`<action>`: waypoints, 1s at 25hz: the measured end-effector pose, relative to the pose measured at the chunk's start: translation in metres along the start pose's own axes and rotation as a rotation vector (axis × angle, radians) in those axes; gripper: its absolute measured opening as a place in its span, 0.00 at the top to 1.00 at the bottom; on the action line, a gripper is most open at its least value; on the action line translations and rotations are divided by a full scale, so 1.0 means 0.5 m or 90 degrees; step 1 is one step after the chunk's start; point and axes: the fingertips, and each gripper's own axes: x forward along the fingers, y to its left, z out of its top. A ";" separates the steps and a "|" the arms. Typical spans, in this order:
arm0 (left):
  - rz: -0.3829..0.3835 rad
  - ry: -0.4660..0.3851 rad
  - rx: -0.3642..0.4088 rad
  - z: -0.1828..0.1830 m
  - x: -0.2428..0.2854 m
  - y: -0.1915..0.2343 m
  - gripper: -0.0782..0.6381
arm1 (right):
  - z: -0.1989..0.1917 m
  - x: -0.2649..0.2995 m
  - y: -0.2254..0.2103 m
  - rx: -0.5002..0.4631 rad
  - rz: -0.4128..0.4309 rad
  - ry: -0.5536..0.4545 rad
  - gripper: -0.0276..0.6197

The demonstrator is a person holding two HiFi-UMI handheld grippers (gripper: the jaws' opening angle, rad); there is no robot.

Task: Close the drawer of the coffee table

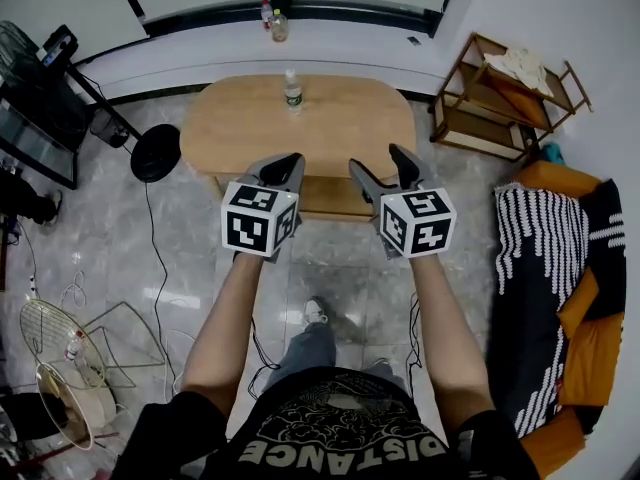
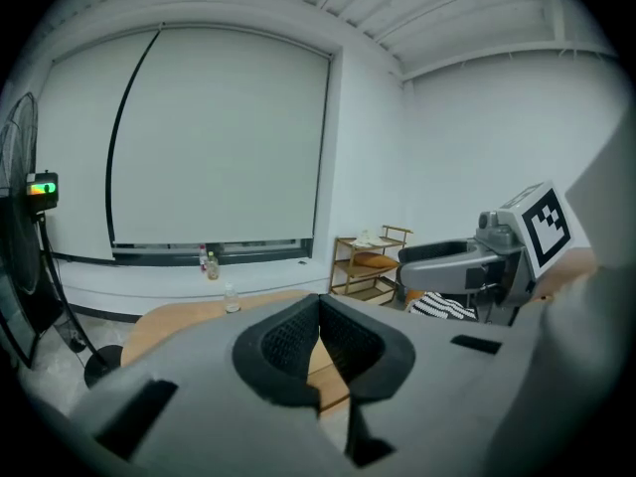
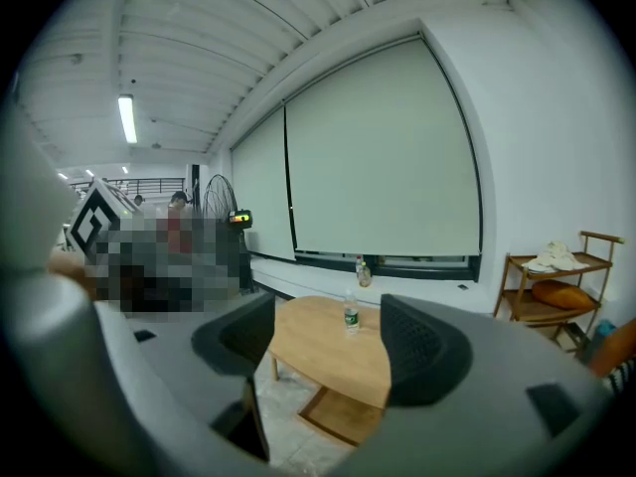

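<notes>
The oval wooden coffee table (image 1: 340, 118) stands ahead of me with a small water bottle (image 1: 292, 90) on top. Its drawer (image 1: 325, 196) sticks out of the near side, low between my two grippers. My left gripper (image 1: 289, 159) hovers above the drawer's left part, its tips together and nothing held. The right gripper (image 1: 381, 161) hovers over the drawer's right part with its jaws apart and empty. In the left gripper view the pads of the left gripper (image 2: 320, 306) meet at the tip. In the right gripper view the table (image 3: 333, 351) shows between the spread fingers of the right gripper (image 3: 328, 318).
A wooden shelf rack (image 1: 505, 93) stands at the right of the table. A striped and orange sofa (image 1: 560, 268) runs along the right side. A round fan base (image 1: 155, 153) and cables lie at the left; a wire fan guard (image 1: 50, 333) lies on the floor. Bottles (image 1: 272, 18) stand on the sill.
</notes>
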 end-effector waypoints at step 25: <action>0.029 0.003 0.031 -0.373 0.188 -0.095 0.89 | -0.449 0.064 -0.099 0.072 0.054 -0.021 0.46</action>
